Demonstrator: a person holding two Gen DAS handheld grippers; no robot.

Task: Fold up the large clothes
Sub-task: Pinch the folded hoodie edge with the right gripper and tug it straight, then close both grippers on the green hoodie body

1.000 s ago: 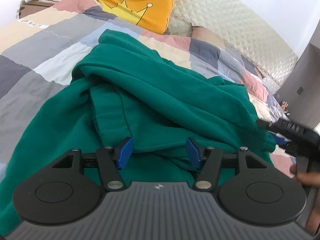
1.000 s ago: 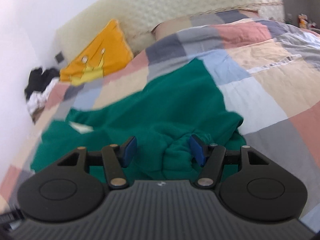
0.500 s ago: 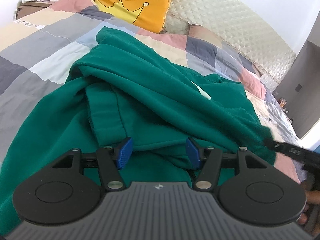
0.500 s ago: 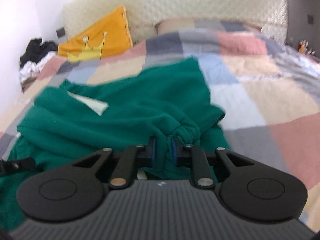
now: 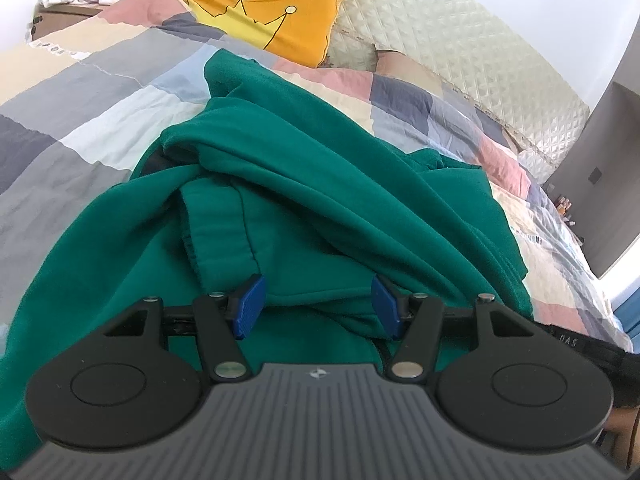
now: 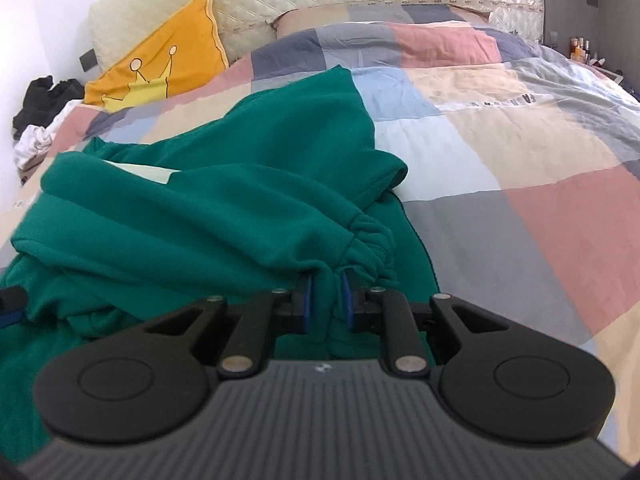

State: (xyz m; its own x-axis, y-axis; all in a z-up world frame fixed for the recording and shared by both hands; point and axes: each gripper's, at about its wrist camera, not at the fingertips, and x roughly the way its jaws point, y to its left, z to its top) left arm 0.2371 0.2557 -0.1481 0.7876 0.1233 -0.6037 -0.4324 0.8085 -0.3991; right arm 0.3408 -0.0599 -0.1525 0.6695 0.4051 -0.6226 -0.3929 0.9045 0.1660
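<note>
Right gripper (image 6: pixel 326 306), open before, now apparently clamped on green garment (image 6: pixel 224 216).

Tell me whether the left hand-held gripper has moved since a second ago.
No. The left hand-held gripper sits open over the same fold of the green garment, and the yellow crown pillow keeps about the same place in its view.

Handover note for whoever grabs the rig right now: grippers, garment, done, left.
Right gripper: shut on the gathered cuff of the green sweatshirt.
Left gripper: open, pads either side of a fold of the same sweatshirt, not pinching it.
Garment: bunched in a heap on the patchwork duvet, sleeves crossed over the body, not flat.
Done: one sleeve end gripped.
Left: probably grip with the left, spread the garment flat, then fold.
</note>
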